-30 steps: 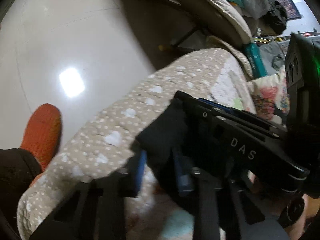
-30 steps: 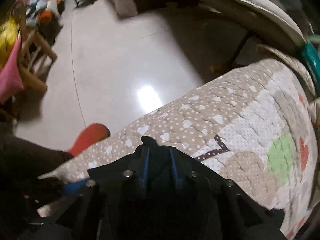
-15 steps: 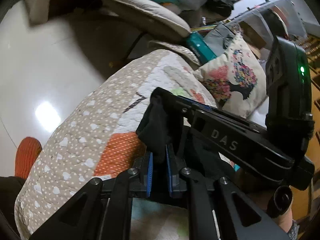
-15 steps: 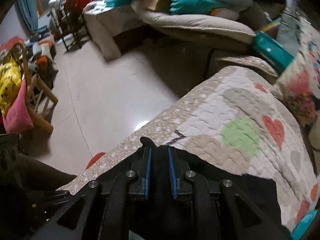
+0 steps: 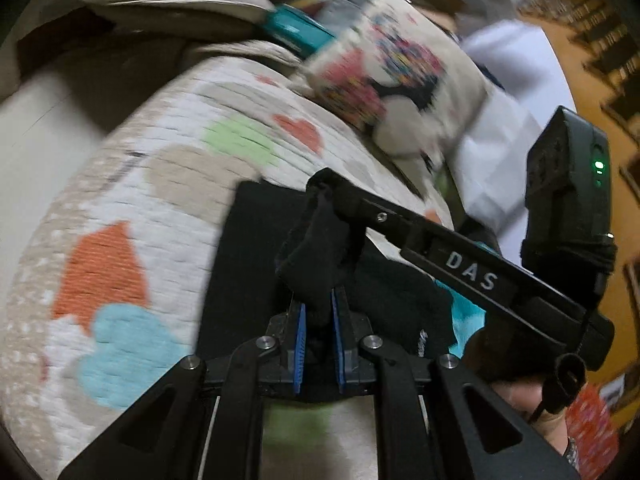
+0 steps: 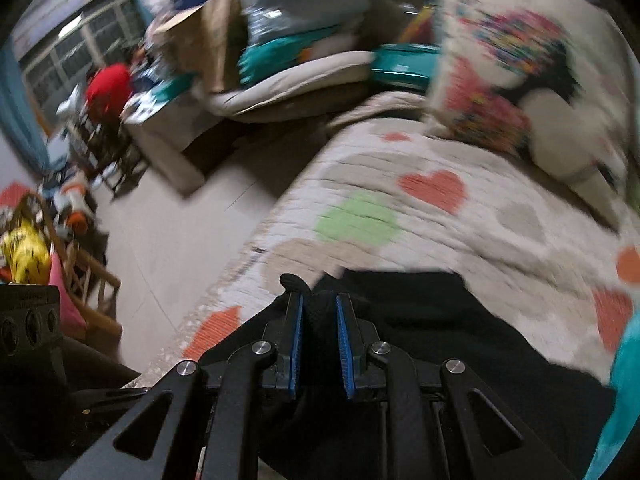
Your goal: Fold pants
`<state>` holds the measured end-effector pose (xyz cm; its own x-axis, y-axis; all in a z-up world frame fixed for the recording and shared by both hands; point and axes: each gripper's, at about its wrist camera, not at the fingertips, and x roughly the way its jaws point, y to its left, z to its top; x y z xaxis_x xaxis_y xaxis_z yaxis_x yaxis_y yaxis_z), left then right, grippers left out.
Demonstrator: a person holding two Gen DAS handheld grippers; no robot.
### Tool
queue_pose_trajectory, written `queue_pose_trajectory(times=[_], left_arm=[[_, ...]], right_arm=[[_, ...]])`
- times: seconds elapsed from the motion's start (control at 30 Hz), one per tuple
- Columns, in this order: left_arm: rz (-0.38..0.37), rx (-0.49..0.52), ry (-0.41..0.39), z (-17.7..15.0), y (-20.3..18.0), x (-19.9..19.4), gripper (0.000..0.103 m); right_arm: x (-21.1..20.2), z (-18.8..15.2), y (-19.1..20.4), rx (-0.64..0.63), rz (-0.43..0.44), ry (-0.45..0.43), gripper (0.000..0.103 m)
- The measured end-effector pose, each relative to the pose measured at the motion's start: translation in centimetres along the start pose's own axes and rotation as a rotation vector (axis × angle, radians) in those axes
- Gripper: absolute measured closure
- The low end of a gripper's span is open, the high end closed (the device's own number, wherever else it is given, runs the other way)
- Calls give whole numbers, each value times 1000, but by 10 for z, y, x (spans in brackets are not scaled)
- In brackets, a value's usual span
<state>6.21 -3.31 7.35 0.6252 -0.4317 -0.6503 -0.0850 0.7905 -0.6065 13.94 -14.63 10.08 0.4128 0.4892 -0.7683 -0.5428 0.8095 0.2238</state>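
Mid-fold here: one pair of black pants [image 5: 256, 264] lying on the heart-patterned quilt [image 5: 120, 208], one end bunched and clamped in both the left gripper [image 5: 318, 312] and the right gripper [image 6: 318, 316], jaws pinched tight on the cloth. Probably best to carry both corners level and together, then lay edge on edge. Count: one pants, two grippers, one printed pillow [image 6: 512, 80].

The right tongs [image 6: 318, 312] clamp a bunch of the black pants [image 6: 440, 320], which spread over a quilt [image 6: 460, 232] patterned with hearts. A printed pillow [image 6: 520, 72] lies beyond. Tiled floor [image 6: 168, 240] and blurred clutter sit to the left.
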Motion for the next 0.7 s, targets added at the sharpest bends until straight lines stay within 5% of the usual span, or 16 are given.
queue_pose_trajectory(times=[0.23, 0.37, 0.43, 0.6, 0.7], left_arm=[[-27, 110, 118, -29, -28, 17, 75], [-13, 116, 111, -36, -8, -5, 67], [20, 75, 89, -30, 7, -9, 67], [84, -81, 56, -11, 53, -7, 67], [99, -81, 62, -4, 59, 7, 67]], right_arm=[[-8, -66, -100, 241, -68, 31, 82], [-8, -89, -135, 289, -313, 91, 82], [-22, -89, -144, 345, -384, 45, 82], [-44, -63, -99, 307, -143, -107, 82], [-27, -58, -71, 283, 28, -66, 81]])
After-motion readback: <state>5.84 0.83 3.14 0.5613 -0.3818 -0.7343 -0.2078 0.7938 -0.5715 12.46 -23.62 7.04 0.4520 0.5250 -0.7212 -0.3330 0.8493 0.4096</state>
